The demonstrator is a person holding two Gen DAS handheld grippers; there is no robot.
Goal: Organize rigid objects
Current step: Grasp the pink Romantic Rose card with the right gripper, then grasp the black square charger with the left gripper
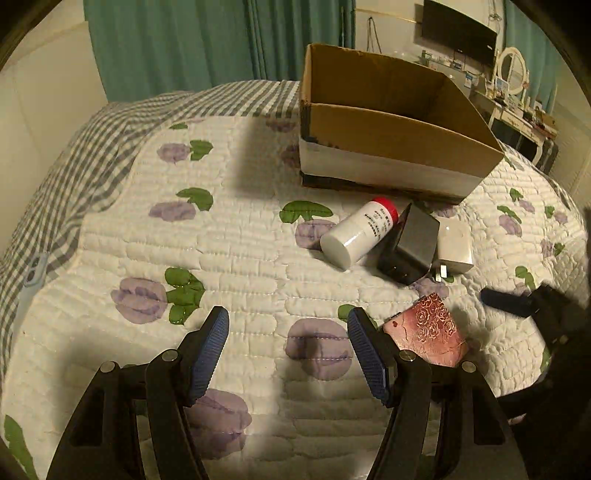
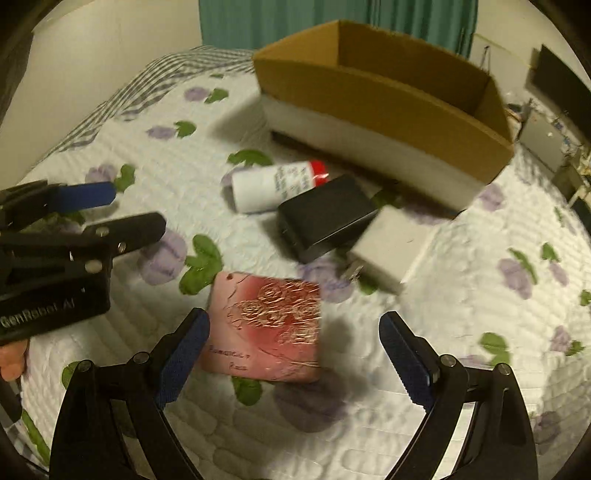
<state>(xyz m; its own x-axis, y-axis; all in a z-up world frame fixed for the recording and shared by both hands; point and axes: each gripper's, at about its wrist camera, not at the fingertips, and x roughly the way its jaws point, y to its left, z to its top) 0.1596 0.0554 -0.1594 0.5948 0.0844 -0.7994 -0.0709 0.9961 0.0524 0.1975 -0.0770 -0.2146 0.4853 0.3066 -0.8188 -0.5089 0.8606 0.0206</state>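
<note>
An open cardboard box [image 1: 388, 136] [image 2: 369, 107] stands at the far side of the bed. In front of it lie a white bottle with a red cap [image 1: 356, 232] [image 2: 273, 186], a black charger [image 1: 410, 243] [image 2: 325, 218] and a white plug adapter [image 1: 454, 245] [image 2: 391, 249]. A pink rose-patterned tin [image 1: 428, 334] [image 2: 269, 325] lies nearest. My left gripper [image 1: 288, 350] is open and empty over the quilt, left of the tin; it also shows in the right wrist view [image 2: 122, 210]. My right gripper [image 2: 295, 362] is open and empty, its fingers either side of the tin, just above it.
The floral quilt [image 1: 240, 251] covers the bed, with a checked border at the far left. Green curtains [image 1: 203, 44] hang behind. A dresser with a mirror [image 1: 513, 70] and a wall screen [image 1: 458, 31] stand beyond the bed at right.
</note>
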